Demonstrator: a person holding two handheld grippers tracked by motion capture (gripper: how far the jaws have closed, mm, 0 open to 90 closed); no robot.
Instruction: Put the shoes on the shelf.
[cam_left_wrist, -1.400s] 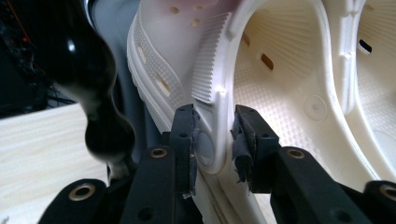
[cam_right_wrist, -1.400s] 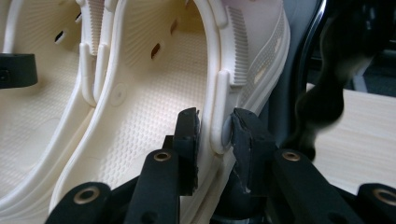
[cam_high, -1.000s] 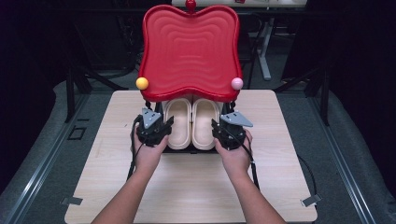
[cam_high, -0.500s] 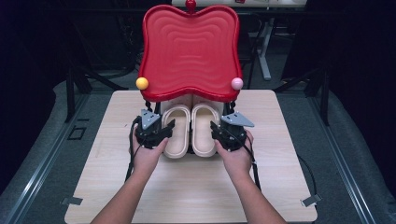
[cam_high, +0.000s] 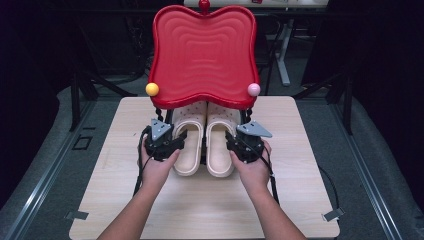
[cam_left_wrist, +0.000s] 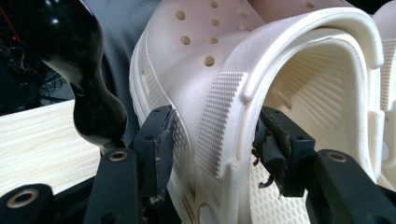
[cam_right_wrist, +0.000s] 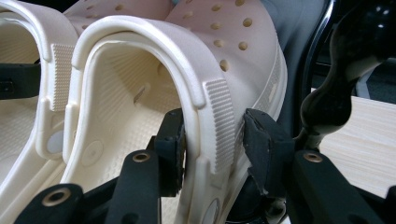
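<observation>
While the cream clogs are lying side by side on the worktop (cam_high: 300, 200), toes under the red chair seat (cam_high: 202, 55), the left gripper (cam_left_wrist: 212, 140) is clamping the left clog's (cam_high: 189, 142) outer wall and the right gripper (cam_right_wrist: 212, 149) the right clog's (cam_high: 221, 145), seemingly so both move as a pair.

High view looks down over the table (cam_high: 150, 210); both gripper views sit close, sharing the clogs (cam_high: 205, 145)

Black grippers (cam_high: 165, 142), grey three-cornered plates (cam_high: 254, 129), trailing black cables (cam_high: 272, 175).
</observation>
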